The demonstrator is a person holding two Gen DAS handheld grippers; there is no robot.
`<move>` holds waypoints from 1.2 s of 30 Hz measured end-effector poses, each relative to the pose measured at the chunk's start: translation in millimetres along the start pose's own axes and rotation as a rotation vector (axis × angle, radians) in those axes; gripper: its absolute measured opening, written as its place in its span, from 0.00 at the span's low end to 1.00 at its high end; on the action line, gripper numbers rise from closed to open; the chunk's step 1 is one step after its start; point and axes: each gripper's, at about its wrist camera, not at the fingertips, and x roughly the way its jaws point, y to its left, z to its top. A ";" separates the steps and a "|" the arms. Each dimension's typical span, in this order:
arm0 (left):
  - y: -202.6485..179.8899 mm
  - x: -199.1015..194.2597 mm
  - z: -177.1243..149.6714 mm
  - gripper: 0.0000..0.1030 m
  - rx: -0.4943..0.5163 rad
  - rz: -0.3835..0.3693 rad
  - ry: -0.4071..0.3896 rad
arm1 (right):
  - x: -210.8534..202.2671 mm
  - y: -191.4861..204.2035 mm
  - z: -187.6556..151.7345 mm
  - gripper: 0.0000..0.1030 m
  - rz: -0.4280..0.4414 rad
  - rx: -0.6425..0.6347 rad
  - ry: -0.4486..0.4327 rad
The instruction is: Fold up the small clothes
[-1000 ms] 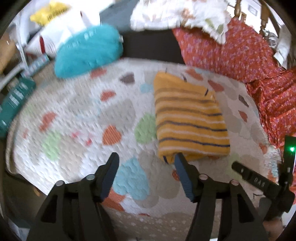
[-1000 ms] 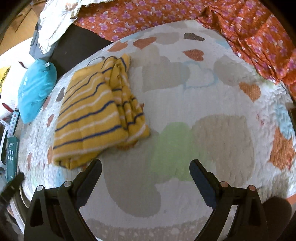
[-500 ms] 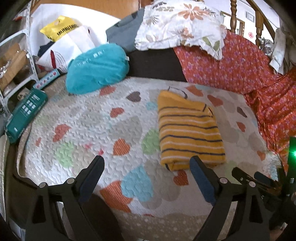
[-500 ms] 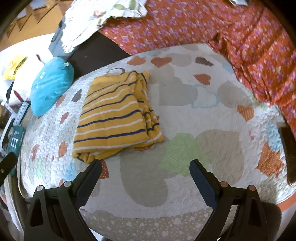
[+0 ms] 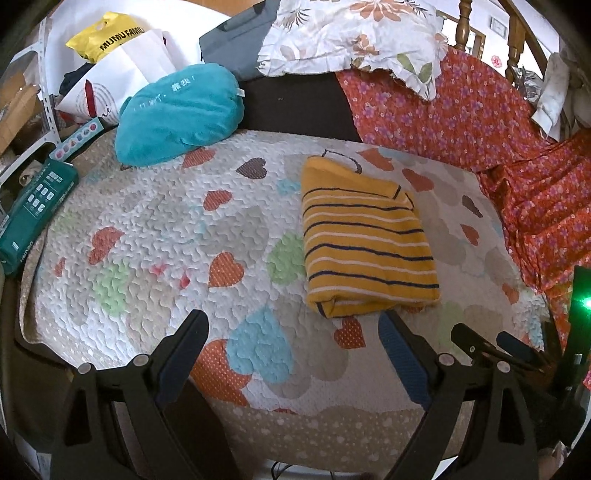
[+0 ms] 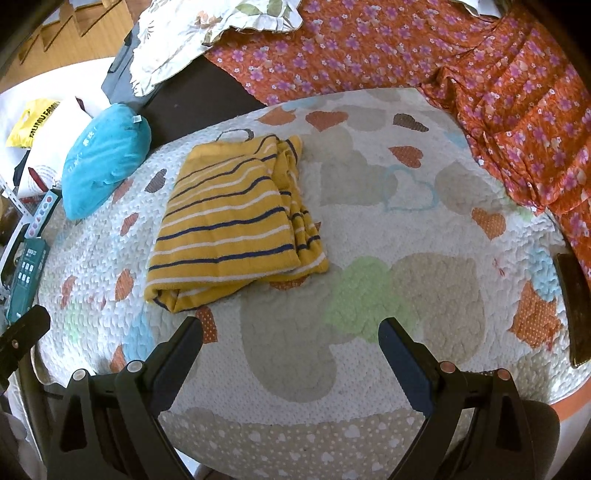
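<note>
The yellow striped garment [image 5: 364, 245] [image 6: 236, 230] lay folded into a thick rectangle on the heart-print quilt [image 5: 155, 236] [image 6: 406, 229], navy & white stripes running across it, layered edges showing along its right side in the right wrist view. Nothing was touching it. The left gripper [image 5: 293, 326] hung above the quilt's near edge w/ jaws spread wide & empty, garment just beyond its right finger. The right gripper [image 6: 290, 332] was likewise spread wide & empty, garment ahead & to the left of it. A teal cushion [image 5: 181, 112] [image 6: 105, 158] sat at the quilt's far left corner, well apart from the garment. An orange floral cloth [image 5: 480, 110] [image 6: 461, 62] bordered the quilt's far & right sides. A floral pillow [image 5: 354, 33] [image 6: 192, 33] rested behind, partly over that cloth. A green box [image 5: 33, 214] [image 6: 26, 277] lay off the quilt's left edge, a yellow bag [image 5: 107, 35] [image 6: 33, 122] farther back
</note>
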 end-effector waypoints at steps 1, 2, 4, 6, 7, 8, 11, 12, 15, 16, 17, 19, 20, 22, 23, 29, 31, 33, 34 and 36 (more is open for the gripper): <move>0.6 0.2 0.0 0.90 -0.001 -0.002 0.002 | 0.1 0.5 -0.4 0.95 -0.001 -0.001 0.001; 1.0 0.5 -0.1 0.90 -0.002 -0.004 0.004 | 0.3 0.8 -0.3 0.95 -0.001 -0.003 0.001; 1.7 1.0 -0.4 0.90 -0.005 -0.007 0.007 | 1.0 1.6 -0.7 0.95 -0.001 -0.005 0.003; 2.0 2.7 -0.4 0.90 -0.007 -0.011 0.013 | 2.0 1.6 -1.1 0.95 -0.001 -0.007 0.007; 1.9 3.3 -0.6 0.90 -0.008 -0.013 0.016 | 2.6 1.7 -1.4 0.95 -0.002 -0.008 0.009; 1.9 4.2 -0.9 0.90 -0.009 -0.015 0.019 | 3.0 1.6 -1.5 0.95 -0.002 -0.009 0.009; 1.5 6.2 -1.5 0.90 -0.006 -0.018 0.025 | 4.1 0.9 -1.7 0.95 -0.002 -0.011 0.011; 1.1 6.8 -1.8 0.90 -0.006 -0.018 0.027 | 5.0 0.8 -1.7 0.95 -0.002 -0.011 0.012; 0.5 9.3 -2.1 0.90 -0.005 -0.020 0.035 | 7.7 -0.1 -2.1 0.95 -0.004 -0.010 0.019; 0.5 10.0 -2.2 0.90 -0.005 -0.020 0.037 | 9.1 -0.5 -2.4 0.95 -0.005 -0.009 0.023; 0.7 10.8 -2.3 0.90 -0.005 -0.020 0.039 | 10.0 -0.4 -2.8 0.95 -0.006 -0.008 0.025; 1.3 12.9 -2.0 0.90 -0.007 -0.022 0.045 | 12.8 -1.0 -3.8 0.95 -0.008 -0.006 0.034; 1.4 14.3 -1.9 0.90 -0.008 -0.021 0.048 | 14.6 -1.3 -4.1 0.95 -0.009 -0.006 0.038; 1.5 16.3 -2.2 0.90 -0.009 -0.021 0.053 | 16.6 -1.7 -4.4 0.95 -0.008 -0.006 0.044; 1.6 17.3 -2.3 0.90 -0.010 -0.021 0.055 | 17.5 -1.7 -4.7 0.95 -0.009 -0.006 0.046; 1.0 23.8 -2.7 0.90 -0.004 -0.024 0.068 | 23.2 -2.3 -4.5 0.95 -0.013 -0.008 0.058; 0.6 25.4 -3.1 0.90 -0.003 -0.022 0.069 | 24.9 -2.3 -4.9 0.95 -0.014 -0.008 0.063; 0.8 26.4 -3.3 0.90 -0.005 -0.020 0.071 | 27.0 -2.2 -5.2 0.95 -0.016 -0.008 0.069; 1.1 27.6 -3.3 0.90 -0.007 -0.019 0.073 | 27.8 -2.4 -5.1 0.95 -0.016 -0.008 0.071; 2.9 30.5 -3.5 0.90 -0.012 -0.018 0.079 | 30.0 -2.5 -5.5 0.95 -0.018 -0.008 0.076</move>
